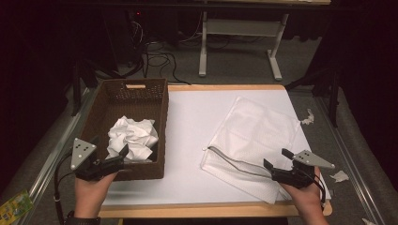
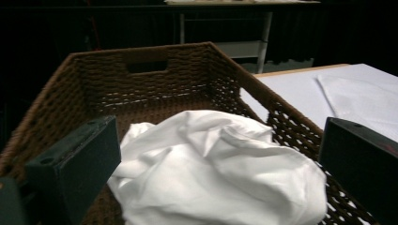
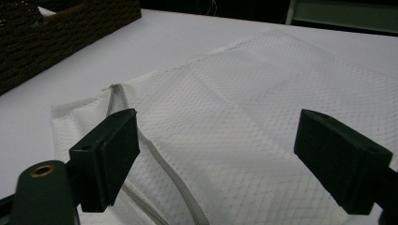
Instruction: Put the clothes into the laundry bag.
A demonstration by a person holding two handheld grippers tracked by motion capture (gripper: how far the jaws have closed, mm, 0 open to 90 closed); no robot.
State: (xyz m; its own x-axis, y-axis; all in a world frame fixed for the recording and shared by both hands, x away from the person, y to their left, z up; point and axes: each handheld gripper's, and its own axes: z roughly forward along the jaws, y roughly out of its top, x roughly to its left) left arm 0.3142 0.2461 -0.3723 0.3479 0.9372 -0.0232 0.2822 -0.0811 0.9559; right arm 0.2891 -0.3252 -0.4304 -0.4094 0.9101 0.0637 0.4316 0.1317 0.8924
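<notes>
Jaws, left gripper (image 2: 206, 164): apart, crumpled white cloth (image 2: 216, 168) between, untouched.
Jaws, right gripper (image 3: 216, 159): apart above mesh zip bag (image 3: 244, 126).
Basket (image 2: 155, 84): brown woven, rectangular.

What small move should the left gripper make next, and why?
Probably lower the left gripper onto the crumpled white cloth and close: its jaws stand open just above the cloth, which lies in the brown woven basket, while the white mesh zipper bag waits.
</notes>
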